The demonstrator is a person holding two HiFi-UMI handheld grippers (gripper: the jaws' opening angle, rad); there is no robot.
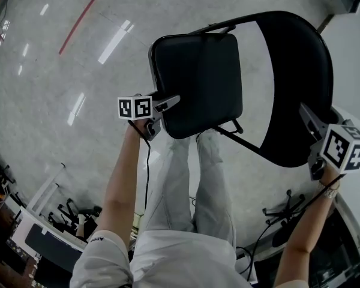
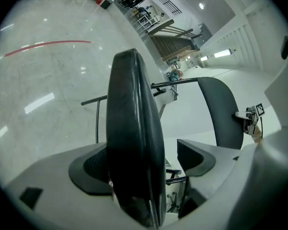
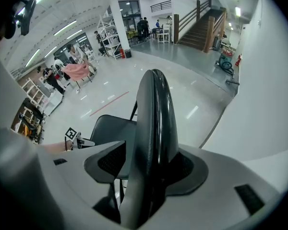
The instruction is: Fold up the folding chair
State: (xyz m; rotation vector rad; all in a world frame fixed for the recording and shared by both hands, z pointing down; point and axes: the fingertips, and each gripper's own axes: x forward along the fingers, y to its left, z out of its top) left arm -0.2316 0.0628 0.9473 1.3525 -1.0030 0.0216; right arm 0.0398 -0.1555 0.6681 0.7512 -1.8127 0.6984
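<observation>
Head view: with left gripper (image 1: 168, 103), straddles near-left edge of seat (image 1: 198, 80), jaws parted, one pad touching, gap at the other; with right gripper (image 1: 306, 116), clamps right rim of backrest (image 1: 295, 71) tight.

- Black chair (image 1: 288, 125), thin metal frame, on the floor (image 1: 60, 101) in front of me, not yet folded.
- Its padded square seat (image 1: 198, 83) stands apart from the curved backrest (image 1: 300, 71).
</observation>
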